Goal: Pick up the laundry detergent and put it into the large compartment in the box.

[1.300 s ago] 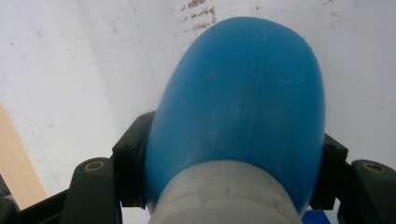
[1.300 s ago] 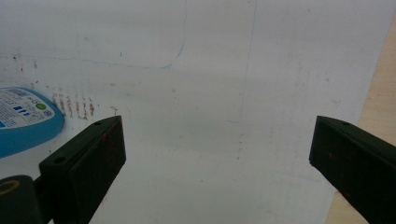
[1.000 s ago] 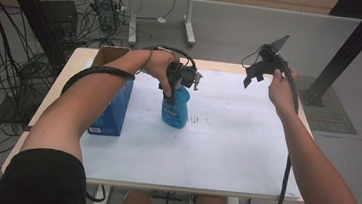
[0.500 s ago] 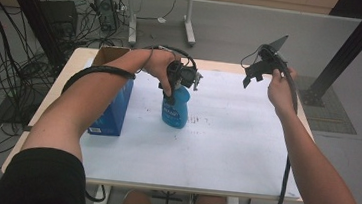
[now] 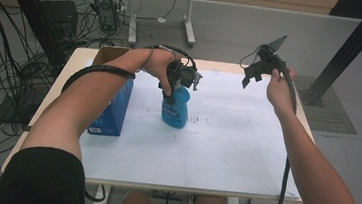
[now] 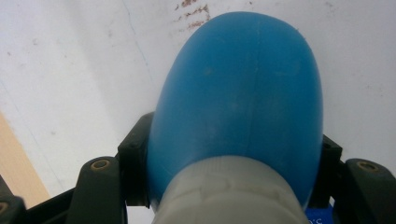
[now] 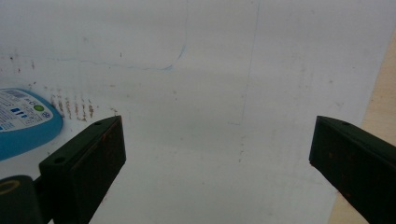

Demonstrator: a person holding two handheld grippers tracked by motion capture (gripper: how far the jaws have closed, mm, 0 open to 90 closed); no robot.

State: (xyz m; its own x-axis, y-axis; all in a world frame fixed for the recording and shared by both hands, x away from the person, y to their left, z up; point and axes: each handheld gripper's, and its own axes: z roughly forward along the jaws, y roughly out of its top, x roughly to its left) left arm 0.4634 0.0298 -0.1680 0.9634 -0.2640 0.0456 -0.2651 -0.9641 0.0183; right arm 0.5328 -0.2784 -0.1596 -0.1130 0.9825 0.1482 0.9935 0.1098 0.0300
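A blue plastic bottle (image 5: 175, 110) with a pale grey collar (image 6: 229, 193) stands upright on the white table sheet (image 5: 226, 136), left of centre. My left gripper (image 5: 173, 94) comes down on it from above and is shut on its upper part. In the left gripper view the black jaws press on both sides of the bottle (image 6: 243, 93) just below the collar. My right gripper (image 5: 252, 78) is held in the air over the table's far right, jaws open with nothing between them (image 7: 217, 154). The right gripper view catches the bottle's labelled base (image 7: 23, 121) at its left edge.
A blue box (image 5: 113, 108) with an open cardboard top stands at the table's left, close beside the bottle. Brown speckle marks (image 5: 198, 119) stain the sheet just right of the bottle. Cables and desk legs crowd the floor behind the table.
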